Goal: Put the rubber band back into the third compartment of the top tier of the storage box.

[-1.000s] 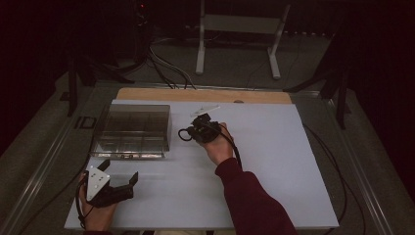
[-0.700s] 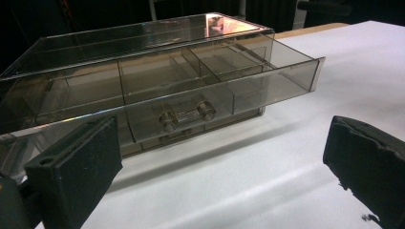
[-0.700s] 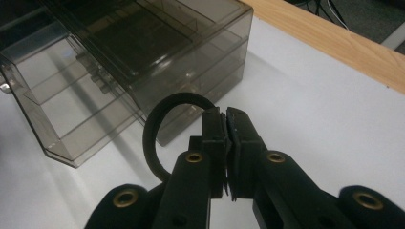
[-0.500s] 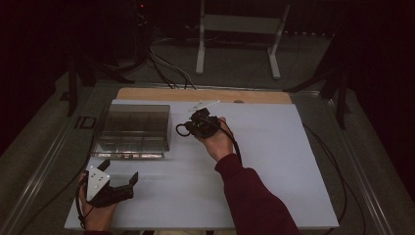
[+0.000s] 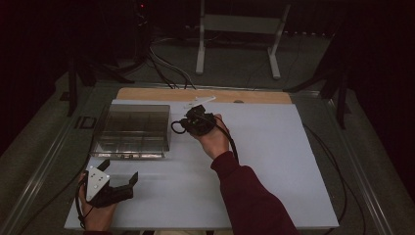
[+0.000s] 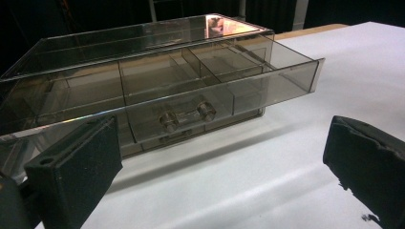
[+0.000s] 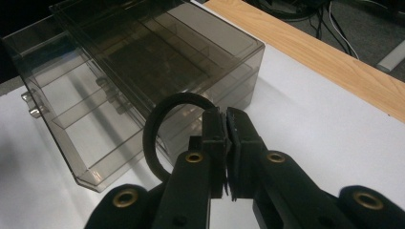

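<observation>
A smoky clear plastic box [image 5: 113, 122] stands at the far left of the white table, its divided drawer [image 6: 286, 78] pulled out toward me, with a small handle [image 6: 186, 116] on its front. My right gripper [image 5: 185, 125] is just off the box's right side, shut on a black rubber ring [image 5: 175, 128]. In the right gripper view the ring [image 7: 152, 129] loops out to the left of the closed jaws [image 7: 225, 121], above the box's corner [image 7: 248, 52]. My left gripper [image 5: 120, 171] rests open near the front left edge, and in its own view the left gripper [image 6: 219, 167] holds nothing.
A wooden strip [image 5: 254, 96] runs along the table's far edge, with a small white piece [image 5: 199, 102] lying on it. Cables [image 5: 166, 68] and a stand's legs [image 5: 274, 54] are on the floor beyond. The white tabletop [image 5: 274, 161] stretches to the right.
My right gripper has carried the ring a little to the left and farther away, closer to the box. The left gripper has stayed put.
</observation>
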